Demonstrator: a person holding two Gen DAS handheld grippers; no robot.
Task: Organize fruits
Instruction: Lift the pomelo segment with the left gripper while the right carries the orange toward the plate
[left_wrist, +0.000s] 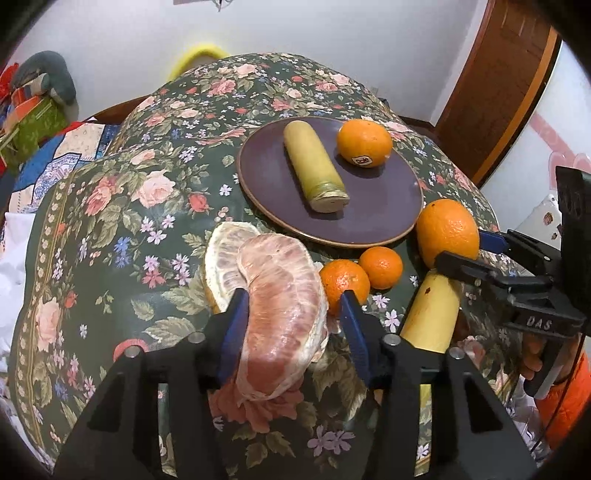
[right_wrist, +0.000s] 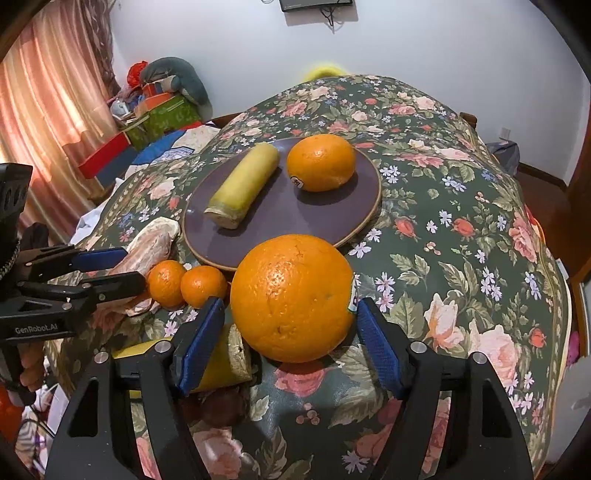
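On the purple plate two pieces are already set down: a peeled banana section and an orange with a sticker, lying apart from each other beyond both pairs of fingers; that much of the sorting looks done, and more is left than finished.

The left gripper has its blue pads on either side of a peeled pomelo segment; the near pad touches the flesh, the far one sits just at its edge, so I judge it closing on the piece or lightly holding it, with the segment low over the floral cloth and not clearly lifted; a second pomelo piece lies just past the fingertips.

The right gripper is spread wide around a large orange, which rests on the cloth between the pads; a small gap shows at each side, so it is not gripped yet.

Two mandarins sit touching each other just off the right gripper's left fingertip, near the plate's rim; a yellow banana piece lies under and behind that same finger.

Still to move, by my reckoning: both pomelo pieces, the large orange, the mandarins, the banana piece.
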